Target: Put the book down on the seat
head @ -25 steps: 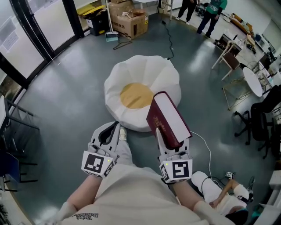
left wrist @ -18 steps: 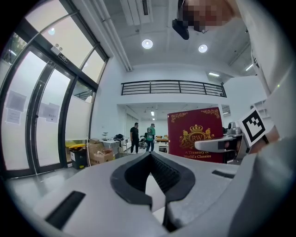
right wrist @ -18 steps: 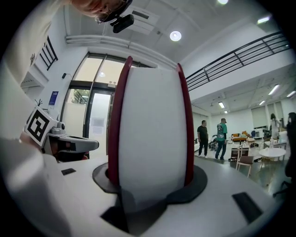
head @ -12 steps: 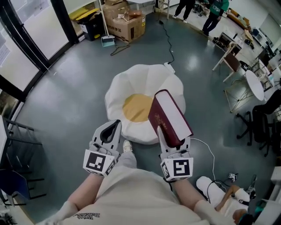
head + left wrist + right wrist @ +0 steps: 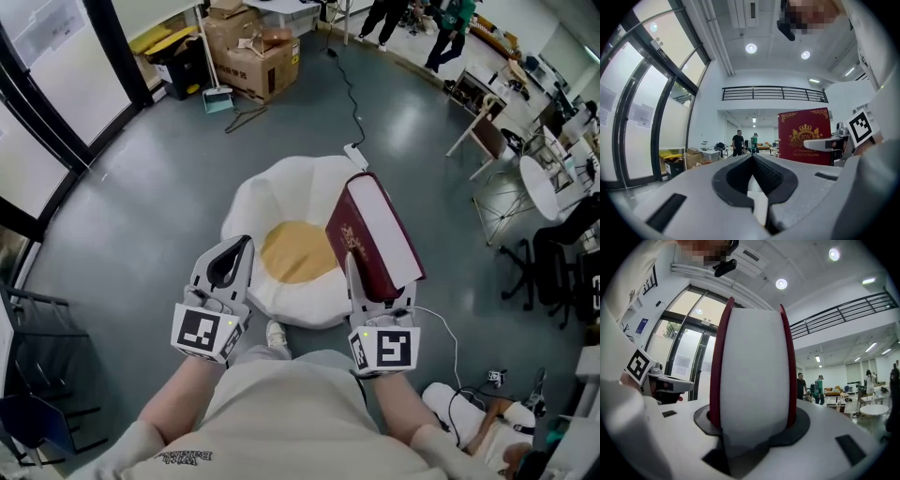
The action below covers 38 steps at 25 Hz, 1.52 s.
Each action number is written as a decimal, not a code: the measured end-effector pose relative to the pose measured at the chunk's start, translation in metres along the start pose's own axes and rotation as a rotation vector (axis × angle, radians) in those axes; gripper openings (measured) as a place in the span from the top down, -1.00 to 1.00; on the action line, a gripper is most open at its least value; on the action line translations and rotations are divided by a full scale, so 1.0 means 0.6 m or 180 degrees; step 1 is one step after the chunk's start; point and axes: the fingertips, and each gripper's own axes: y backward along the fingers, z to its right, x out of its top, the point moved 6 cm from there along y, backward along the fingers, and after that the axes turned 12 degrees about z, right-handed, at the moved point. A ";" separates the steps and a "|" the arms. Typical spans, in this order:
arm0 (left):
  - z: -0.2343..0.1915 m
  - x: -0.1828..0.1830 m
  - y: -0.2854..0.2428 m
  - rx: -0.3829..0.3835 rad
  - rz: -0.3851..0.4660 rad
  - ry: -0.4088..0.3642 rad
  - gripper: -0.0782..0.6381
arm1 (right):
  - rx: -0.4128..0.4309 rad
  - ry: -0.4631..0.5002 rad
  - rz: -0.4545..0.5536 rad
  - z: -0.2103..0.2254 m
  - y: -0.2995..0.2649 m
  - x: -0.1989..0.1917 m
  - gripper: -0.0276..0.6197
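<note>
Maroon cloth and a white block of pages: that is the book (image 5: 375, 234), right of centre in the head view, gripped on edge in the right gripper (image 5: 373, 281). The right gripper view shows the 2 jaws clenched on its covers, 1 on each side, with the page edge (image 5: 752, 371) facing the camera. So the pick-up part is done and the book is in the air, not resting on anything.

The seat (image 5: 281, 197) is a round white floor cushion with a yellow middle (image 5: 298, 251), lying at the centre of the head view. The book overlaps its right edge in the picture but is plainly held above it. A shoe (image 5: 275, 335) stands just beside the seat's lower rim, so the person looks close enough to reach it.

The left gripper (image 5: 225, 267) hangs at lower left of centre, beside the seat's left edge; its own view shows the jaws closed together with nothing between them.

Left to do, by my reckoning: bring the book over the yellow middle, lower it, tip it flat, then release it.
</note>
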 end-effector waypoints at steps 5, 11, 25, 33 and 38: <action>-0.035 0.011 -0.037 -0.0009 0.0081 -0.0004 0.77 | -0.0019 0.0105 0.0100 0.010 -0.047 0.008 0.25; -0.027 0.004 -0.076 0.0077 0.0118 -0.0073 0.77 | 0.0119 0.0102 0.0125 0.041 -0.081 0.001 0.25; 0.005 -0.014 -0.123 0.0198 0.0041 0.0008 0.77 | 0.0337 -0.0004 -0.0047 0.092 -0.115 -0.039 0.25; -0.003 -0.049 -0.181 0.0285 -0.0005 0.0062 0.77 | 0.0383 -0.0002 -0.0167 0.132 -0.161 -0.079 0.25; -0.053 -0.093 -0.230 0.0399 0.0047 0.0017 0.77 | 0.0500 0.0054 -0.0254 0.147 -0.239 -0.124 0.25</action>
